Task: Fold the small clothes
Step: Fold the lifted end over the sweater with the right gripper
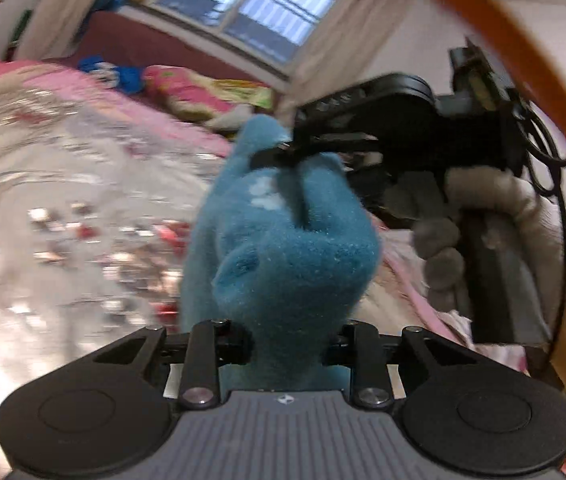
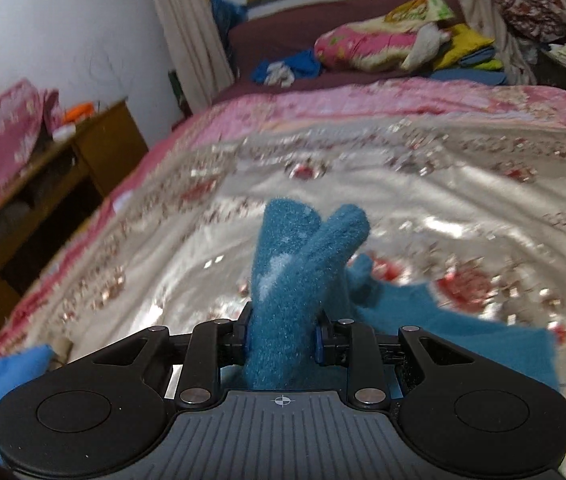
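A: Item one, the blue fleece garment [image 1: 283,248]. Location?

B: Raised off the bed [image 2: 463,200], stretched between both tools. One bunched end sits between the fingers of the left gripper [image 1: 289,346], which are drawn close and pinch the fleece. The cloth rises straight ahead from them.

A: And the far end?

B: In the left wrist view, the right gripper [image 1: 283,152] bites the top of the cloth, carried by a gloved hand [image 1: 483,216]. In the right wrist view, the right gripper [image 2: 283,344] has its fingers narrowed onto a rolled fold of the garment [image 2: 295,280], both pads pressed against it. Two tubes of fleece stick up beyond the fingers.

A: The remainder?

B: More blue fleece trails off to the right of the fingers, over the shiny flowered bedspread [image 2: 423,184]. Whether it touches the bedspread, I cannot tell.
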A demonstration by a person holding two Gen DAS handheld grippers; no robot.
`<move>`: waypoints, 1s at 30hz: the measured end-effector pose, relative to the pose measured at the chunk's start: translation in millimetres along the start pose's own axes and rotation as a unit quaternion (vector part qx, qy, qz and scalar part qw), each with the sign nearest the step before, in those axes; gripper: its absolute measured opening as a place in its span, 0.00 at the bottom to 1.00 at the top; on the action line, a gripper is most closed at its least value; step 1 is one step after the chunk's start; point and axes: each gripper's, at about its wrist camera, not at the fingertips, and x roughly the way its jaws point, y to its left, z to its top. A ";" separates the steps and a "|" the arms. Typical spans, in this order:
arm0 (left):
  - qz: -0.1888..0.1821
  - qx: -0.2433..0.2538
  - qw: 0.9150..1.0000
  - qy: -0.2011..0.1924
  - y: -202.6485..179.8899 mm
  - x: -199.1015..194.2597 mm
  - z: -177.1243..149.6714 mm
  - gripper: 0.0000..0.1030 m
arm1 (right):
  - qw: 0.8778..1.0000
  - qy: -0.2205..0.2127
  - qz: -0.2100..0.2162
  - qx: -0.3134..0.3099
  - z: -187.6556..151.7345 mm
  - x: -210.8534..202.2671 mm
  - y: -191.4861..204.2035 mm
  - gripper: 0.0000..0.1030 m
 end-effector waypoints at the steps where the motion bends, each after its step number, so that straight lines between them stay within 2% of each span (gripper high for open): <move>1: -0.007 0.011 1.000 0.004 -12.8 6.9 -2.9 0.32 | 1.000 -0.005 0.001 0.005 1.1 -8.3 -11.0 0.25; 4: -0.011 0.046 0.999 0.011 -42.5 27.1 -12.8 0.32 | 1.000 -0.014 -0.005 0.023 -1.4 -25.7 -46.6 0.25; 8: -0.017 0.058 0.998 0.036 -67.5 58.0 -28.8 0.32 | 0.998 -0.021 -0.011 0.063 -16.8 -35.3 -104.9 0.25; 16: 0.014 0.126 0.988 0.086 -108.8 112.8 -80.6 0.32 | 0.989 -0.001 -0.031 0.144 -72.4 -15.8 -212.8 0.25; 18: 0.026 0.146 0.985 0.092 -117.2 121.2 -91.3 0.35 | 0.987 0.003 -0.032 0.156 -85.1 -8.9 -228.2 0.25; 20: 0.037 0.170 0.981 0.087 -125.7 124.2 -99.9 0.41 | 0.985 0.004 -0.018 0.172 -94.2 -5.5 -240.0 0.29; 22: 0.034 0.190 0.978 0.084 -135.5 123.5 -106.6 0.57 | 0.983 -0.005 -0.007 0.184 -98.7 -7.3 -247.0 0.34; 24: 0.027 0.206 0.975 0.083 -141.2 119.9 -110.5 0.64 | 0.984 -0.009 -0.010 0.176 -101.3 -12.4 -251.1 0.41; 27: 0.019 0.227 0.970 0.084 -144.9 107.8 -114.4 0.65 | 0.984 -0.023 -0.017 0.175 -106.3 -30.1 -252.3 0.45; 30: -0.001 0.223 0.970 0.093 -137.0 85.0 -114.3 0.65 | 0.984 -0.048 -0.023 0.170 -112.4 -57.7 -250.3 0.47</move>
